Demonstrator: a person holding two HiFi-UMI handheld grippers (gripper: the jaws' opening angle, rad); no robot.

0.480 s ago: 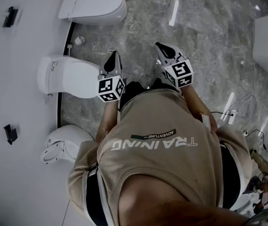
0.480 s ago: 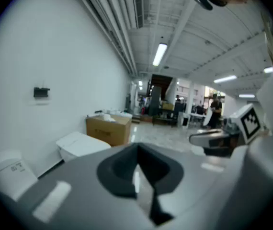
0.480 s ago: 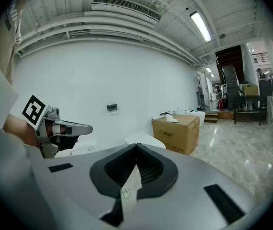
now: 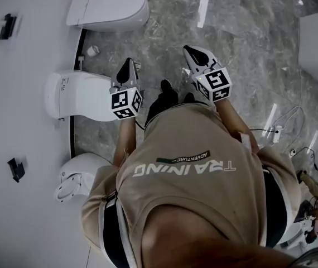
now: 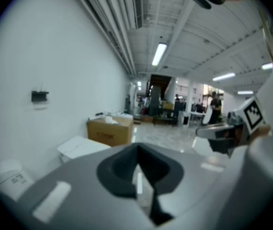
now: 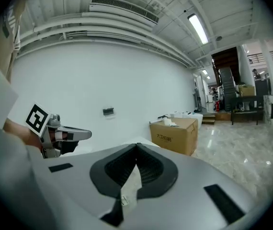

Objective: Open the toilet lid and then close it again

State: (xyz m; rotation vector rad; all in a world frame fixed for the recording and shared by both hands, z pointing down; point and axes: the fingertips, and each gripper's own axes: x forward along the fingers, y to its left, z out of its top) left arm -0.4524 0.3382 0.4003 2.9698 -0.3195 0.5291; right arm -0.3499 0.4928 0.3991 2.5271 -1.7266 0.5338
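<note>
Reading the left gripper first: its own view shows the jaws closed tip to tip with nothing between them. The right gripper is the same, jaws together and empty; a small white tag hangs behind its tips and is not clamped.

Both grippers are held in front of the person, pointing toward 12 o'clock in the head view, well apart from each other.

Task thing: the middle toilet of three along the white wall. Its lid lies flat, closed. Its long axis runs 9 to 3 o'clock, with the tank end at the wall and the front end toward the floor. The front end sits just at 9 o'clock of the left gripper; whether they touch I cannot tell, since height is not readable from above.

Judgement: opening has not yet begun. The left gripper is the nearer one, so the lid's front edge is its natural entry. The lid would swing up toward the wall at 9 o'clock.

Room: marble floor is open at 12 to 3 o'clock. Neighbouring toilets stand at 12 o'clock and 7 o'clock. Loose cables lie at 4 o'clock, away from the work.
</note>
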